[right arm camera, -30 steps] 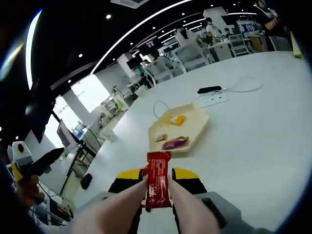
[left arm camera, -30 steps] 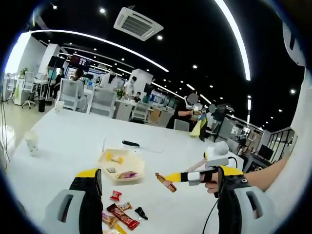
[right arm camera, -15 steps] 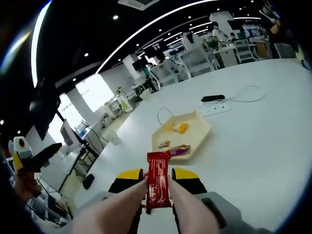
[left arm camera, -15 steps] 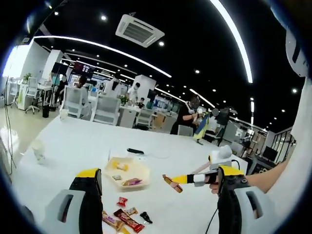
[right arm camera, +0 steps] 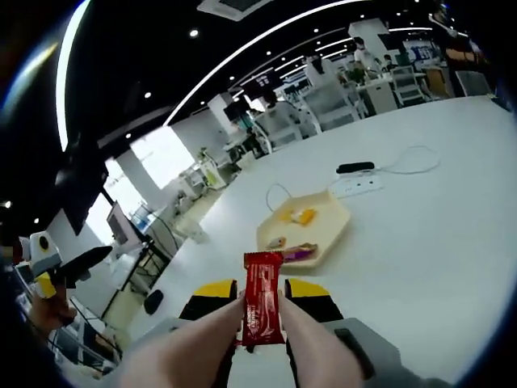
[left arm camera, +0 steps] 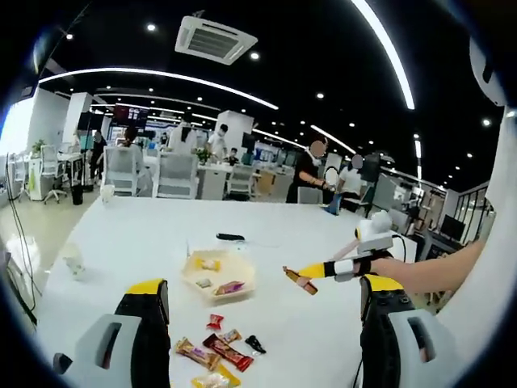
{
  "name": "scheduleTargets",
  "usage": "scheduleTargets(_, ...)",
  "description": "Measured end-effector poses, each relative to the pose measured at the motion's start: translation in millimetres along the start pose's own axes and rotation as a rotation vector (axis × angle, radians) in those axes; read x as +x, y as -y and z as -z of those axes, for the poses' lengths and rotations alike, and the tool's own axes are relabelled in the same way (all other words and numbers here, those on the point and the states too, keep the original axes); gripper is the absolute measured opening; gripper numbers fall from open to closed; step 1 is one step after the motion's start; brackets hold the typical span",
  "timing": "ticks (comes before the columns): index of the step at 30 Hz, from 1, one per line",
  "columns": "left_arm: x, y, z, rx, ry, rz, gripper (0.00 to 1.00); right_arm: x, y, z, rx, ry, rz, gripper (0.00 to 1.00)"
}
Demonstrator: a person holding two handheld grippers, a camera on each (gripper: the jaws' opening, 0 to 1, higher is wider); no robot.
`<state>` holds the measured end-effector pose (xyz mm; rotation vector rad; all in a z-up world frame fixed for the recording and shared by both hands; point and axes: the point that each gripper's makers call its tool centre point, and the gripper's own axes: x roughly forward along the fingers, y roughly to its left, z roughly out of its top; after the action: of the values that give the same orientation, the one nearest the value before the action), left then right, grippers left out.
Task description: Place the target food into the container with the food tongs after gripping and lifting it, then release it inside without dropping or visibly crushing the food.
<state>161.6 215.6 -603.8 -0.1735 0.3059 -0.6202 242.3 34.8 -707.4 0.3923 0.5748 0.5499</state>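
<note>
A broad white worktop (right arm camera: 436,242) carries a pale yellow hexagonal tray (right arm camera: 327,228) already holding a few snacks, with loose wrapped sweets (left arm camera: 216,352) lying near the left gripper (left arm camera: 258,323), whose fingers stand wide apart. The right gripper (right arm camera: 261,303) has its fingers clamped on the beige food tongs (right arm camera: 283,339), and the tongs pinch a red wrapped snack bar (right arm camera: 262,296) upright in the air, short of the tray.

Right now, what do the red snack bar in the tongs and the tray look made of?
The red snack bar looks wrapped in glossy plastic film, judging by its crimped end. The tray appears matte cream, perhaps moulded pulp or plastic; hard to tell.
</note>
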Motion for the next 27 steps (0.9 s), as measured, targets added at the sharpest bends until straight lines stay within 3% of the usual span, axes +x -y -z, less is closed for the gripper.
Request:
scheduleTargets(7,-3.2,2.8,10.7,-0.01,-0.014,0.0,0.99,-2.7,-2.0,-5.3,-0.032,0.01,-0.002,0.22)
scheduleTargets(27,-9.2,6.9,20.6,-0.019,-0.031,0.013,0.99,-6.6,-4.8,-22.5,-0.073,0.034,0.008,0.22)
